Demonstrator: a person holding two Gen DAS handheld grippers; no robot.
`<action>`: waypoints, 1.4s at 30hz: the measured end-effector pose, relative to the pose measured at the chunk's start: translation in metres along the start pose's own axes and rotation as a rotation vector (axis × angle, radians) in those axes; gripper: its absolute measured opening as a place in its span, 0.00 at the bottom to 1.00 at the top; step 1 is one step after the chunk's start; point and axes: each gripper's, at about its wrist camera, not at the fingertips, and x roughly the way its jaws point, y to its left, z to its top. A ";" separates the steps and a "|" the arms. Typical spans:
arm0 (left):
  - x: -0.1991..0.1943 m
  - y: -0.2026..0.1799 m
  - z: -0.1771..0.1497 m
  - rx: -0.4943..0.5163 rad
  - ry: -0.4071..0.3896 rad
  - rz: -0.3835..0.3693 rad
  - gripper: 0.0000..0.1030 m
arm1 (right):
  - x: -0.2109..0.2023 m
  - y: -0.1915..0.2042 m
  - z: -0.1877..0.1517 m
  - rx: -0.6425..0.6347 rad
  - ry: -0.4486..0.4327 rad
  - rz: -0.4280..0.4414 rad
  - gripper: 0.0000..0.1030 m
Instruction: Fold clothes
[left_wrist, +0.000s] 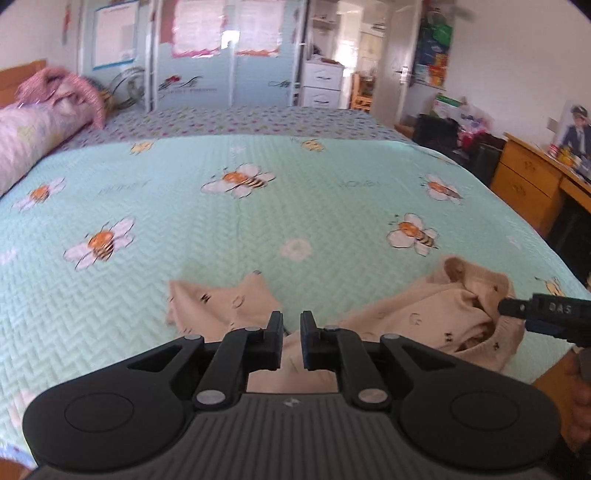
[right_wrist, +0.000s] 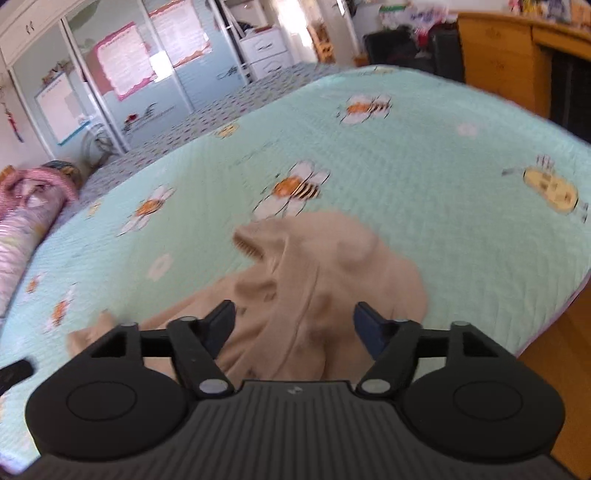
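Beige knit garment (left_wrist: 436, 314) lies rumpled on the mint bee-print bedspread (left_wrist: 258, 221), low in the left wrist frame, near the bed's close edge. It is not flat and not folded: one flap spreads toward lower centre-left, a bunched mass with ribbed trim sits lower right. Long axis runs roughly left to right across the frame, along the bed edge. Your left tool (left_wrist: 291, 341) hovers over the middle of that span, jaws narrow with only a slim gap; beige cloth shows in the gap, but whether it is pinched there cannot be told. Your right tool (right_wrist: 293, 325) stands wide, cloth heaped straight ahead between its fingers and reaching up to frame centre; nothing gripped. In the left view, its tip sits against the bunched right end. The right hand is nearer the ribbed, bunched end, the left nearer the flat flap. Judgement: the garment needs spreading along that left-right axis before any fold will hold. Both views are motion-blurred. Pink bedding (left_wrist: 44, 122) lies at upper left, well apart.
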 end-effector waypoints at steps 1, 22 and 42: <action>-0.001 0.001 0.002 -0.006 -0.006 0.014 0.17 | 0.007 0.000 0.000 -0.010 -0.002 -0.018 0.71; 0.131 -0.150 -0.011 0.375 0.298 -0.266 0.14 | 0.002 -0.050 -0.012 0.051 0.027 0.016 0.10; -0.019 -0.029 -0.032 0.139 0.110 -0.192 0.11 | -0.040 -0.038 -0.003 0.036 0.118 0.269 0.37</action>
